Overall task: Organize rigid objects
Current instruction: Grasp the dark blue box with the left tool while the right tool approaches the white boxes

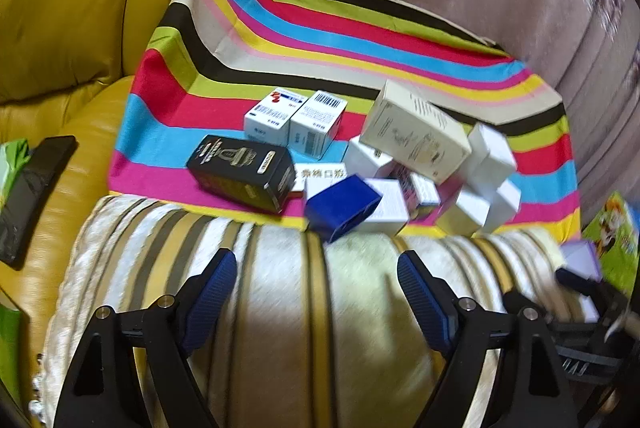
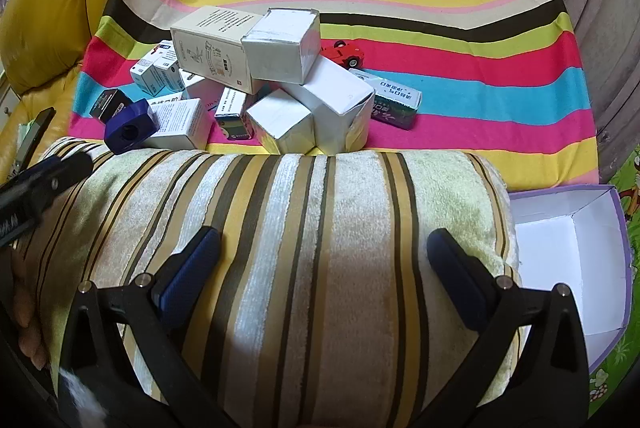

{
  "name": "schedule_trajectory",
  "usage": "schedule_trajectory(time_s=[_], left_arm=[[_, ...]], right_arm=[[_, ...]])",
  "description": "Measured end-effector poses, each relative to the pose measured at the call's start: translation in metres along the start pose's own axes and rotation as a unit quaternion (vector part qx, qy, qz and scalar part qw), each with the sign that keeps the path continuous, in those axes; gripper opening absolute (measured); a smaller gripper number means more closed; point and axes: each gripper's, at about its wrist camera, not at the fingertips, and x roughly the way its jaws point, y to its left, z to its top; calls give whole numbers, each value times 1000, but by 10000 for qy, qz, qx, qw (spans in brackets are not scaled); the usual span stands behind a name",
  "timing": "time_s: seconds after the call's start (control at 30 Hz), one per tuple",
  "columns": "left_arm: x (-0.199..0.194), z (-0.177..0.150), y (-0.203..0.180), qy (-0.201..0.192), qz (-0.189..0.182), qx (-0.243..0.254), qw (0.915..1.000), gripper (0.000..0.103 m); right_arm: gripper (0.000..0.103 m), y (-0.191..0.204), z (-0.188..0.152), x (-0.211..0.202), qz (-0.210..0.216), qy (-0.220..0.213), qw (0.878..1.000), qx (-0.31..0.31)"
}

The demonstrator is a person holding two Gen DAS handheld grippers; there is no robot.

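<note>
little writing can be read: chinese characters on a white strip (image 1: 320, 173) ahead of the left gripper (image 1: 317, 274), barcodes on two small white medicine boxes (image 1: 294, 121) standing side by side further ahead, and larger chinese characters on a green-and-white carton (image 2: 394, 97) ahead and slightly right of the right gripper (image 2: 323, 254). the gold print on the black box (image 1: 244, 169), ahead and left of the left gripper, is too blurred to read.

the pile of boxes (image 2: 280, 79) lies on a striped cloth (image 2: 440, 27) of many colours, straight ahead of both grippers, beyond a plush striped cushion (image 2: 300, 228) that sits directly under the fingers. in it: one tall cream carton (image 2: 212, 47) lying tilted on top, at least three plain white cube-like cardboard boxes (image 2: 336, 99) stacked crookedly, and one deep blue box (image 1: 342, 205) with a round hole in its end. a small red toy car (image 2: 346, 53) sits just behind the pile.

to the right of the right gripper an open, empty white box with a lilac rim (image 2: 572, 252) rests beside the cushion.

both grippers stand wide open with nothing between the ribbed blue pads (image 2: 188, 268). glossy yellow leather upholstery (image 1: 68, 19) is off to the left.
</note>
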Motion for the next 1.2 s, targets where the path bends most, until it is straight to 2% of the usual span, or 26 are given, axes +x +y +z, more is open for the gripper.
schedule_trajectory(time_s=[0.27,0.5,0.6,0.67,0.7,0.9,1.2], left_arm=[[23,13,-4,200,-258,-814,9961,79],[47,25,-7,351,-22,-1350,9902,76],[53,27,-11,366,51,-1362,9900,74],[57,28,-11,394,73,-1380,9896,61],[59,28,-11,411,75,-1387,9894,58],[55,25,-10,340,30,-1343,9903,58],[47,19,-14,87,-270,-1164,9928,58]], right_arm=[[103,-3,1,2,70,-30,10000,31],[103,-3,1,2,79,-34,10000,36],[103,-3,1,2,72,-35,10000,32],[103,-4,1,2,67,-40,10000,26],[103,-3,1,2,67,-42,10000,24],[103,-4,1,2,71,-47,10000,26],[103,-7,5,-7,199,-140,9997,100]])
